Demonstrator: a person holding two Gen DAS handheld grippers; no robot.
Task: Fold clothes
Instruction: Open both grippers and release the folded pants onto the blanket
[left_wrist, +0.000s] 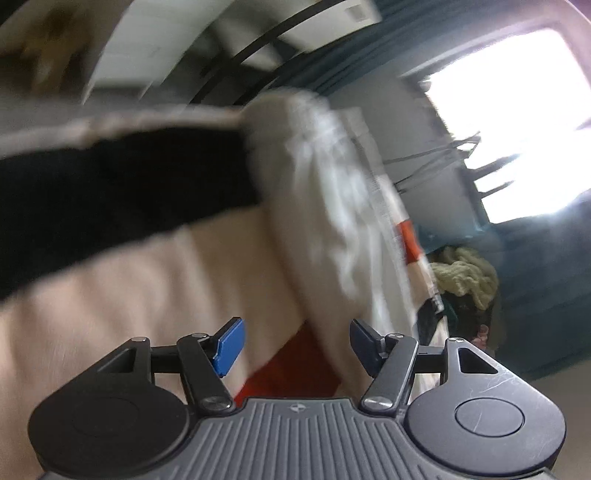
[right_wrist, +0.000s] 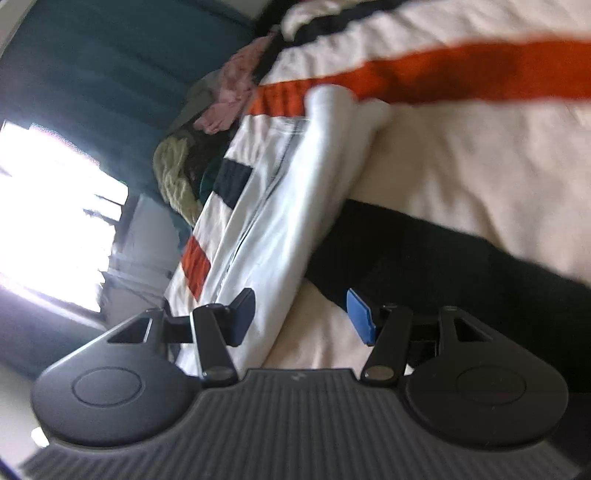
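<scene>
A white garment (left_wrist: 325, 192) lies folded in a long bundle on a striped bedspread (left_wrist: 155, 288) with cream, black and orange bands. It also shows in the right wrist view (right_wrist: 295, 206) on the same bedspread (right_wrist: 461, 158). My left gripper (left_wrist: 295, 347) is open and empty, with the garment's near end just ahead of its jaws. My right gripper (right_wrist: 301, 317) is open and empty, and the garment's near end lies between its fingers without being gripped. Both views are tilted and blurred.
A heap of other clothes, yellow-green (left_wrist: 465, 277) and pink (right_wrist: 232, 92), lies at the bed's far edge by a dark teal curtain (right_wrist: 92, 66). A bright window (left_wrist: 517, 122) is beyond.
</scene>
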